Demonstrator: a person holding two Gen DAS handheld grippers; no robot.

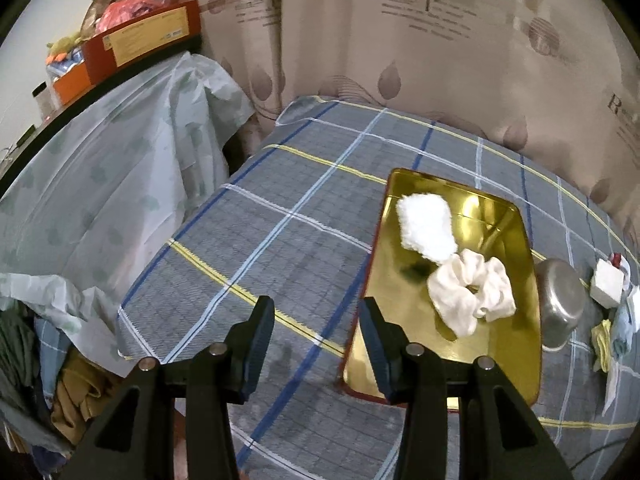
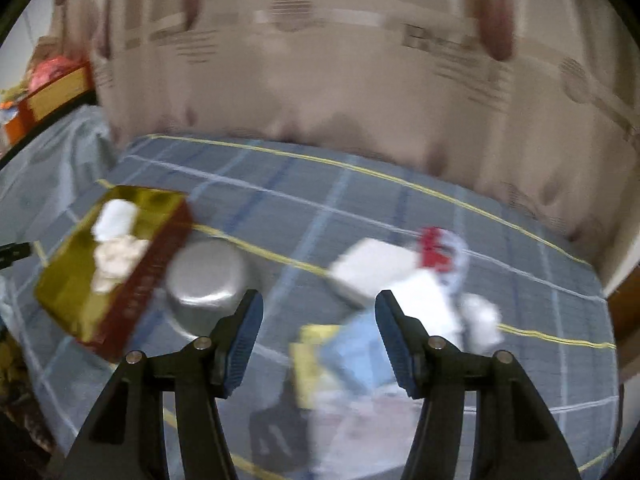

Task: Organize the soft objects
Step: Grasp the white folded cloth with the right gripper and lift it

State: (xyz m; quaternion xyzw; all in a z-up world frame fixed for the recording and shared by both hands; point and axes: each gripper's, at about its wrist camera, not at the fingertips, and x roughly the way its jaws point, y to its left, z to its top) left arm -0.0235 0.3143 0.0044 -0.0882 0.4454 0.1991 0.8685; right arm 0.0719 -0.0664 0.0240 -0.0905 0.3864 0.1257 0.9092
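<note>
Your right hand-held gripper [image 2: 318,336], jaws apart and empty, hangs directly over the cloth pile [image 2: 352,344], nearer than the left hand-held gripper [image 1: 318,344], also parted and empty

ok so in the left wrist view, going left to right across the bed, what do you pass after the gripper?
left gripper → gold tray → steel bowl → white block

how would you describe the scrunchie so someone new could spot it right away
Find the gold tray on the plaid-covered table. Two white soft things lie in it; the scrunchie is the one nearer the camera. Unlike the fluffy flat white cloth touching it, it is a smooth, ruffled ring with a hole in the middle.
</note>
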